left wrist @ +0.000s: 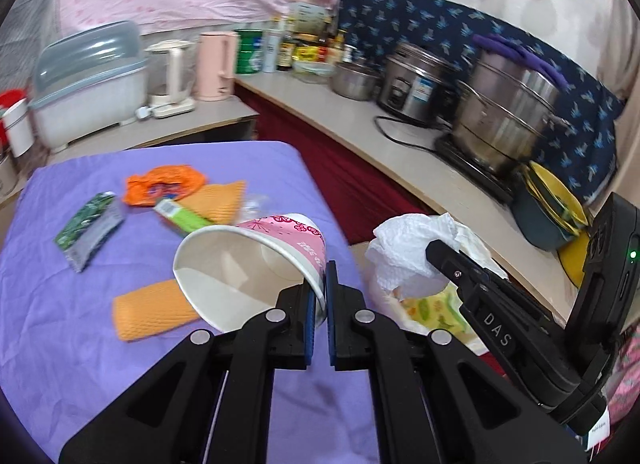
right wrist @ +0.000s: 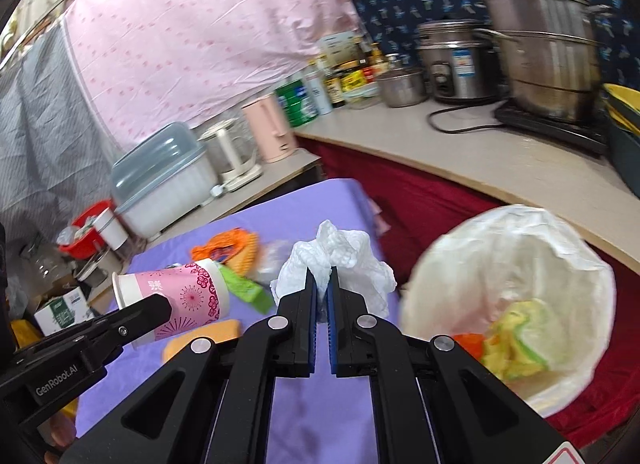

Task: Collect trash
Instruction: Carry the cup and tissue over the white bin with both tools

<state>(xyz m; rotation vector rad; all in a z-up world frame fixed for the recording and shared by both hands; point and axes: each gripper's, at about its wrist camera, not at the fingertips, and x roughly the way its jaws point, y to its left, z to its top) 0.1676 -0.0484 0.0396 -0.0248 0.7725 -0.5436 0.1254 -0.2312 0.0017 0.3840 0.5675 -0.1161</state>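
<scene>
My left gripper [left wrist: 320,284] is shut on the rim of a pink-and-white paper cup [left wrist: 248,260], held tilted above the purple tablecloth [left wrist: 80,344]; the cup also shows in the right wrist view [right wrist: 176,300]. My right gripper [right wrist: 323,288] is shut on a crumpled white tissue [right wrist: 340,260], which also shows in the left wrist view [left wrist: 412,248], beside a bin lined with a white bag [right wrist: 512,296] that holds yellow and orange scraps. On the cloth lie an orange wrapper [left wrist: 164,183], a green wrapper [left wrist: 182,215], a dark green packet [left wrist: 88,227] and orange cloths [left wrist: 148,312].
A counter [left wrist: 360,127] to the right carries steel pots [left wrist: 504,115], a rice cooker [left wrist: 416,83], bottles and a cable. Kettles [left wrist: 216,63] and a lidded dish box [left wrist: 88,83] stand behind the table. A red curtain [left wrist: 352,175] hangs under the counter.
</scene>
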